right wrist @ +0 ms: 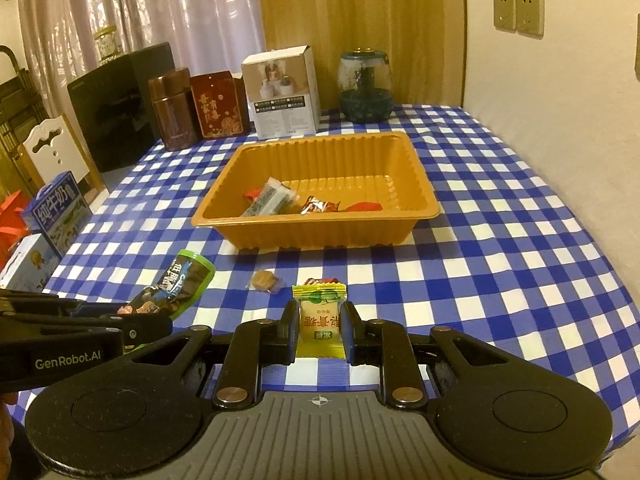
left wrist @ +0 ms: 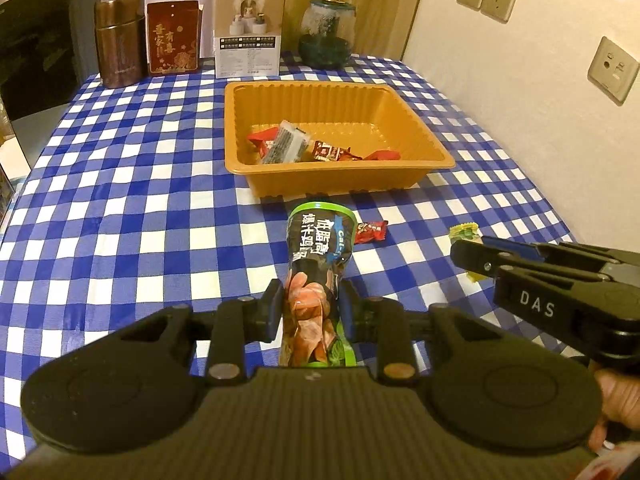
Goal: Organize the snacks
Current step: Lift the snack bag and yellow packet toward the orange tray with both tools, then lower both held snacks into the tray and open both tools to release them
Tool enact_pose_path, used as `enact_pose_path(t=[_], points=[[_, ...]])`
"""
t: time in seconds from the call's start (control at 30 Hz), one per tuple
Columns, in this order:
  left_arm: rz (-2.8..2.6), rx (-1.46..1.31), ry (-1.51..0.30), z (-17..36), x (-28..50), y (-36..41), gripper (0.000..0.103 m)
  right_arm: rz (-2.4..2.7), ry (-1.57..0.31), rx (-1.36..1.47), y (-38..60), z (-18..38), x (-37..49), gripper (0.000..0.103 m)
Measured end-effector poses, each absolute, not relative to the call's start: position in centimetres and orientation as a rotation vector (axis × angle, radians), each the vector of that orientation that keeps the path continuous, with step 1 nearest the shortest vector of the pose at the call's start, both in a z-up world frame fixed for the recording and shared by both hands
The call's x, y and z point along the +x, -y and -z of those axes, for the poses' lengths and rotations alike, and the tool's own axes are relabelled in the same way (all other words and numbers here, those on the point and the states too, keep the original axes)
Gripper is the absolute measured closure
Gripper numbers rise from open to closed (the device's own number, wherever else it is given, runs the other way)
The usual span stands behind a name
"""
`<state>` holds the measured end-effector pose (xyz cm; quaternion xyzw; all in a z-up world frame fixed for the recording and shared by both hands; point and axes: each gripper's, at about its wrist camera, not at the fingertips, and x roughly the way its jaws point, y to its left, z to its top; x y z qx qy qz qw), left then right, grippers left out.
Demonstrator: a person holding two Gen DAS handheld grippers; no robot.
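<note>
My left gripper [left wrist: 310, 304] is shut on a long green and black snack packet [left wrist: 316, 272], held above the checked cloth and pointing at the orange tray [left wrist: 420, 128]. That packet [right wrist: 176, 284] and the left gripper [right wrist: 160, 322] also show at the lower left of the right wrist view. My right gripper [right wrist: 320, 334] is shut on a yellow wrapped candy [right wrist: 320, 320]; it shows at the right of the left wrist view [left wrist: 464, 254]. Several wrapped snacks [left wrist: 304, 146] lie in the tray [right wrist: 420, 184].
A red candy [left wrist: 371, 232] and a brown sweet [right wrist: 264, 280] lie loose on the blue checked tablecloth [left wrist: 140, 208] in front of the tray. Tins [left wrist: 120, 40], a white box [left wrist: 248, 32] and a glass jar [left wrist: 326, 32] stand along the far edge. A wall runs on the right.
</note>
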<state>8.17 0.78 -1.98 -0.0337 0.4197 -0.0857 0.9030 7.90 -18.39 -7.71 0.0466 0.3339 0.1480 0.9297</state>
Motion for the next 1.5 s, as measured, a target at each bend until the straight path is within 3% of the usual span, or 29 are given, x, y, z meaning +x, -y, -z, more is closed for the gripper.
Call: enact_pose_path(t=[0.57, 1.5], points=[[0.192, -0.087, -0.857, 1.2, 9.3, -0.3, 0.077, -0.283, -0.682, 0.109, 20.0, 7.1, 9.0, 0.081], [0.208, -0.136, -0.796, -1.4, 17.5, 0.5, 0.077, -0.311, -0.67, 0.105, 20.5, 4.2, 17.3, 0.081]])
